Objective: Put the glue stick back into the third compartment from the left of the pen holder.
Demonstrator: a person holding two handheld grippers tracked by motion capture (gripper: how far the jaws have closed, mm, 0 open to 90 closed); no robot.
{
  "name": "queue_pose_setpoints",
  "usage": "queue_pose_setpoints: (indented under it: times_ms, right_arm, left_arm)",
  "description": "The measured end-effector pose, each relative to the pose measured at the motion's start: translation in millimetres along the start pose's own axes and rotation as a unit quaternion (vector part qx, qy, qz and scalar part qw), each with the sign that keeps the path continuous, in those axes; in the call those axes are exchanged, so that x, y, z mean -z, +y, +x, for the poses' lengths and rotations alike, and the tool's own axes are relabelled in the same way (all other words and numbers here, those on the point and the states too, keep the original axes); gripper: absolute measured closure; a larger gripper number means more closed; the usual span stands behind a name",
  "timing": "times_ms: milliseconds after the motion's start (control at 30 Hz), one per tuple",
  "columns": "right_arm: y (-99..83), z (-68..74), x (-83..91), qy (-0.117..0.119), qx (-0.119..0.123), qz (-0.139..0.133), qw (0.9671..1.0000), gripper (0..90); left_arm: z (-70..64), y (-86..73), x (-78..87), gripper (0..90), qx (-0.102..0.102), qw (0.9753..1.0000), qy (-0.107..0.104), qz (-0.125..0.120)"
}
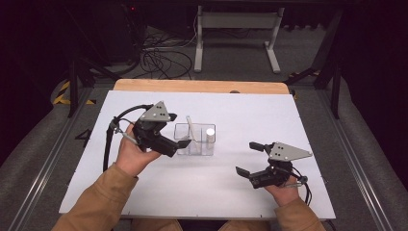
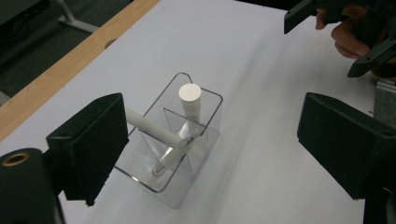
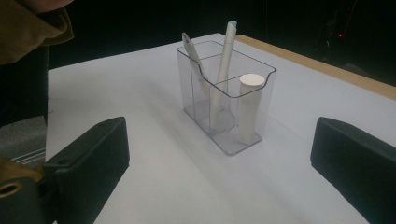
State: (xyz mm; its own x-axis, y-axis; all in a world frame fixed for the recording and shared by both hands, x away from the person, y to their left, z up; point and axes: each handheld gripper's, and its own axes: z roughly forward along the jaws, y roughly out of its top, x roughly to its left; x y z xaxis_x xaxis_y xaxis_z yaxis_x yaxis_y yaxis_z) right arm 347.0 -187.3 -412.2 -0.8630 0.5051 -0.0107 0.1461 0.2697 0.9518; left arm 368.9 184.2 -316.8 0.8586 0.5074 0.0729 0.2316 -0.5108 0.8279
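The box (image 3: 226,100) between the two tongs is clear, shiny plastic, smooth like glass. The white tube (image 3: 247,107) inside looks smooth and dull. The table top (image 1: 202,187) under the tongs is white, smooth and matt, with a bare wood edge (image 1: 199,86) on the far side. The sleeves (image 1: 98,204) behind the tongs are brown cloth.

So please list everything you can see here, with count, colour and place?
organizer: 1, clear plastic with dividers, middle of the table
pen: 1, white, leaning in the organizer
grey-tipped tool: 1, pale, leaning in the organizer; kind unclear
tube: 1, white, upright in an end compartment
table: 1, white top, wooden far edge
metal frame: 1, white, on the floor beyond
cables: several, black, on the floor beyond
left gripper: 1, black, fingers open at the organizer
right gripper: 1, black, fingers open, apart from the organizer
sleeves: 2, tan, bottom edge
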Motion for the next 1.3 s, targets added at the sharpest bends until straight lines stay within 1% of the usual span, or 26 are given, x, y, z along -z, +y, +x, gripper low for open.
queue_pose_setpoints:
  times_ms: [67, 133, 200, 267, 300, 367, 567, 633, 700, 800, 833, 867, 933, 1000, 1067, 1100, 1133, 1167, 1200, 1267, 1300]
  right_arm:
    - [0.1, 0.8, 0.6, -0.003, 0.003, 0.002, 1.0, 4.8]
    - [0.3, 1.4, 0.9, -0.004, 0.007, 0.003, 1.0, 4.8]
    - [0.4, 1.7, 1.5, -0.005, 0.008, 0.003, 1.0, 4.7]
    - [0.3, 1.8, 2.1, -0.006, 0.009, 0.005, 0.9999, 4.6]
    - [0.1, 2.0, 2.5, -0.007, 0.008, 0.007, 0.9999, 4.4]
    - [-0.4, 2.1, 3.2, -0.007, 0.006, 0.008, 0.9999, 4.3]
    - [-2.3, 2.3, 3.3, -0.007, 0.005, 0.012, 0.9999, 3.5]
    - [-2.8, 2.6, 3.2, -0.008, 0.008, 0.014, 0.9998, 3.5]
    - [-3.3, 3.1, 3.1, -0.009, 0.009, 0.016, 0.9998, 3.5]
    - [-3.7, 3.2, 2.7, -0.008, 0.009, 0.016, 0.9998, 3.5]
    - [-3.7, 3.4, 2.7, -0.008, 0.009, 0.016, 0.9998, 3.5]
    - [-3.7, 3.5, 2.7, -0.008, 0.01, 0.016, 0.9998, 3.5]
    - [-3.9, 3.7, 2.5, -0.008, 0.01, 0.016, 0.9998, 3.5]
    - [-4.3, 3.7, 2.1, -0.008, 0.011, 0.017, 0.9998, 3.4]
    - [-4.9, 3.6, 1.7, -0.008, 0.013, 0.017, 0.9997, 3.3]
    - [-5.2, 3.4, 1.6, -0.008, 0.012, 0.018, 0.9997, 3.2]
    - [-5.4, 3.4, 1.5, -0.008, 0.011, 0.018, 0.9997, 3.1]
    - [-5.7, 3.1, 1.3, -0.008, 0.012, 0.018, 0.9997, 3.1]
    - [-5.9, 3.1, 1.3, -0.008, 0.012, 0.018, 0.9997, 3.1]
    - [-6.5, 3.1, 1.0, -0.008, 0.013, 0.019, 0.9997, 3.1]
    - [-6.8, 3.3, 0.9, -0.008, 0.013, 0.019, 0.9997, 3.1]
  left_arm:
    - [-1.2, -9.2, 5.0, 6.7, 0.011, 0.9998, -0.002, -0.016]
    - [-2.4, -18.4, 9.1, 6.3, 0.018, 0.9995, -0.003, -0.026]
    - [-3.5, -27.4, 13.1, 5.1, 0.026, 0.9988, -0.004, -0.041]
    - [-4.5, -36.4, 16.9, 4.5, 0.026, 0.9982, 0.004, -0.054]
    - [-5.1, -40.9, 18.2, 4.2, 0.026, 0.9979, 0.004, -0.06]
    - [-6.2, -49.4, 20.6, 3.8, 0.028, 0.9973, 0.004, -0.067]
    - [-8.1, -74.1, 26.4, 3.1, 0.028, 0.9953, 0.015, -0.092]
    - [-8.4, -83.1, 27.9, 3.1, 0.032, 0.9943, 0.017, -0.101]
    - [-8.7, -92.2, 29.1, 2.7, 0.042, 0.9925, 0.017, -0.114]
    - [-8.3, -105.1, 30.6, 2.5, 0.041, 0.9904, 0.021, -0.131]
    - [-8.4, -109.1, 30.8, 2.3, 0.044, 0.9899, 0.02, -0.133]
    - [-7.7, -113.0, 31.1, 2.2, 0.042, 0.9896, 0.022, -0.136]
    - [-7.1, -120.7, 30.7, 2.2, 0.048, 0.9893, 0.019, -0.136]
    - [-7.3, -128.4, 30.0, 2.2, 0.053, 0.9893, 0.02, -0.134]
    - [-6.4, -135.3, 29.3, 2.2, 0.058, 0.9886, 0.022, -0.137]
    - [-6.0, -138.2, 29.6, 2.2, 0.06, 0.9887, 0.022, -0.136]
    - [-6.1, -140.9, 29.9, 2.2, 0.062, 0.9884, 0.027, -0.136]
    - [-7.0, -143.6, 30.1, 2.2, 0.067, 0.9881, 0.027, -0.136]
    - [-6.8, -146.0, 30.7, 2.2, 0.061, 0.9883, 0.033, -0.136]
    - [-8.4, -150.4, 31.0, 2.1, 0.058, 0.9886, 0.04, -0.133]
    - [-9.4, -152.6, 31.3, 2.0, 0.053, 0.9891, 0.045, -0.13]
